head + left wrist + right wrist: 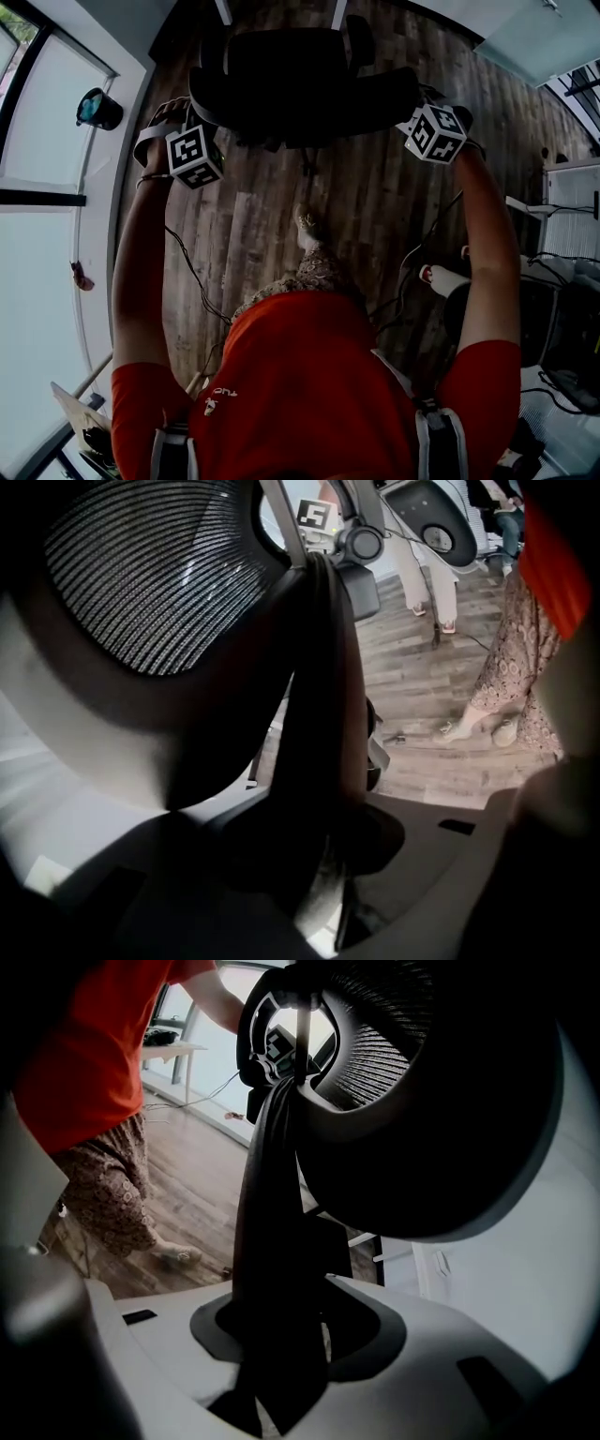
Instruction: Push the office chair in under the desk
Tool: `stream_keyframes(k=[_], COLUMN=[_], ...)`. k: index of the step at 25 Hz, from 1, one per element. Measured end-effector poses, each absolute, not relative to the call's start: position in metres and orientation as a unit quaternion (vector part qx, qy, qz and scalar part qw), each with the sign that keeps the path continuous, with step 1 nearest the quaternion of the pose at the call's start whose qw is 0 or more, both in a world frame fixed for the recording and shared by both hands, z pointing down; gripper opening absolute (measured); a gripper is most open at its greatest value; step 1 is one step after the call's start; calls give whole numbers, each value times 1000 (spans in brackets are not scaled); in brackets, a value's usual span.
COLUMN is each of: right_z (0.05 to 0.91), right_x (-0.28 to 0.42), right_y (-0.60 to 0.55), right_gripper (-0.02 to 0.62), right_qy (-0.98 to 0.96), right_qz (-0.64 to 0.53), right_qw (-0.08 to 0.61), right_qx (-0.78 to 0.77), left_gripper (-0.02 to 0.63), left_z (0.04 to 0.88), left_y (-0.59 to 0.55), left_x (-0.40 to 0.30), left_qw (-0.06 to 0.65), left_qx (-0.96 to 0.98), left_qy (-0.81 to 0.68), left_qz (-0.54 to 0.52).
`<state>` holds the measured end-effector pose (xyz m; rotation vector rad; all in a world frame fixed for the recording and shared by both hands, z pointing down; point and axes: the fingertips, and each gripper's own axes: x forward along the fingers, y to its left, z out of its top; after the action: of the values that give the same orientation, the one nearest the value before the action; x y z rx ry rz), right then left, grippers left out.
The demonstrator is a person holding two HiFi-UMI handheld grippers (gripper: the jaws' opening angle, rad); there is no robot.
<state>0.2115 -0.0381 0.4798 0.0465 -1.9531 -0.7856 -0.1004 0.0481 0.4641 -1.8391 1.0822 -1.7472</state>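
Note:
The black office chair (300, 84) stands on the wood floor ahead of me, seen from above with its backrest toward me. My left gripper (199, 120) is at the backrest's left edge and my right gripper (410, 111) at its right edge. In the left gripper view the dark backrest frame (319, 696) runs down between the jaws of the left gripper (323, 855), with the mesh (159, 574) to the left. In the right gripper view the frame edge (272, 1204) sits the same way in the right gripper (281, 1354). Both grippers look shut on the frame.
Two white legs (224, 9) show at the top edge beyond the chair. A glazed wall (47, 187) runs along the left, with a dark pot (98, 109) on its sill. Cables (192, 277) trail over the floor. White furniture (572, 202) stands at the right. My foot (308, 229) is behind the chair.

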Motion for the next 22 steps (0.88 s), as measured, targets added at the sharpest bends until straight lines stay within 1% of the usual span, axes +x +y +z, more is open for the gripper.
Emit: stream_keyframes(k=[14,22], right_z=[486,488], right_x=[157,117], right_y=[-175,-234], right_gripper=[175,173], right_qy=[-811,-810], right_qz=[-326,-328], right_qw=[486,485], right_qx=[11,6], left_gripper=[135,138], left_z=[467,469], left_y=[-86,-144], left_x=[-153,-194], left_qw=[188,186], left_qx=[-647,-646], left_qy=[391,396], left_qz=[-627,-626])
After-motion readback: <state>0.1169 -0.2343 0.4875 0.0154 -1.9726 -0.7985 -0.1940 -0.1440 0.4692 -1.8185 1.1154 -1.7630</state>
